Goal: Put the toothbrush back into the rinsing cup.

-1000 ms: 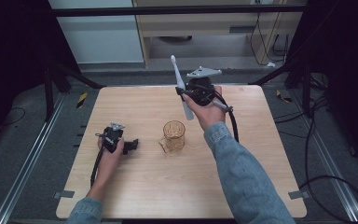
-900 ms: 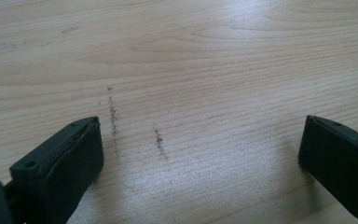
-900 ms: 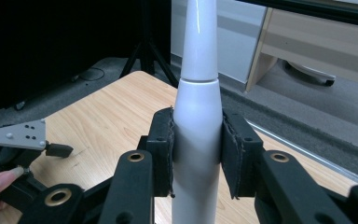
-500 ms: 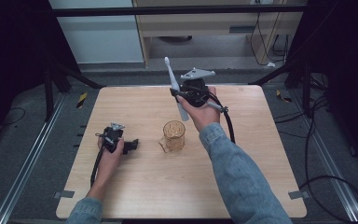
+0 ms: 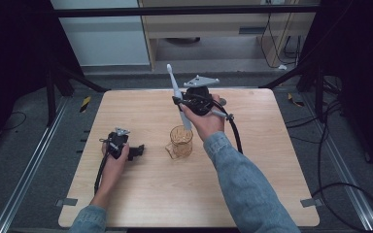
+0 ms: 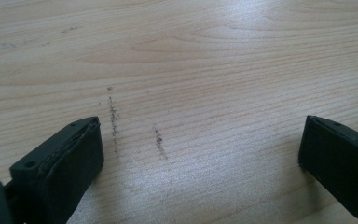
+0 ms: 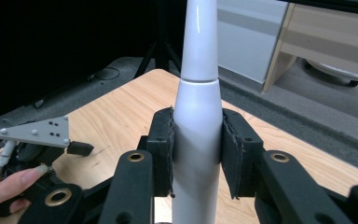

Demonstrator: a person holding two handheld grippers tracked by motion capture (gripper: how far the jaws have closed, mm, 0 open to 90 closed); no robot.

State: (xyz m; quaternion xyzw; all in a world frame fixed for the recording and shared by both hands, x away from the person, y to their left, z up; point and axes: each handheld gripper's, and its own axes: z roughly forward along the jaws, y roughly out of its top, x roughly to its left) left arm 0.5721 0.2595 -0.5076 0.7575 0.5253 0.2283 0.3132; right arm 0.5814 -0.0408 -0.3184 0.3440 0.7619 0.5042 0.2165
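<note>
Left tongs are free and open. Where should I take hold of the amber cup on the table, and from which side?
Grip the amber cup by its wall near the rim, coming from its left, where the left tongs already face it. It stands upright and open-topped; the right tongs hold the toothbrush above it, so a top approach looks crowded.

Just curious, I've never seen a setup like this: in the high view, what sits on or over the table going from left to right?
Left gripper → glass cup → right gripper, holding a toothbrush.
</note>
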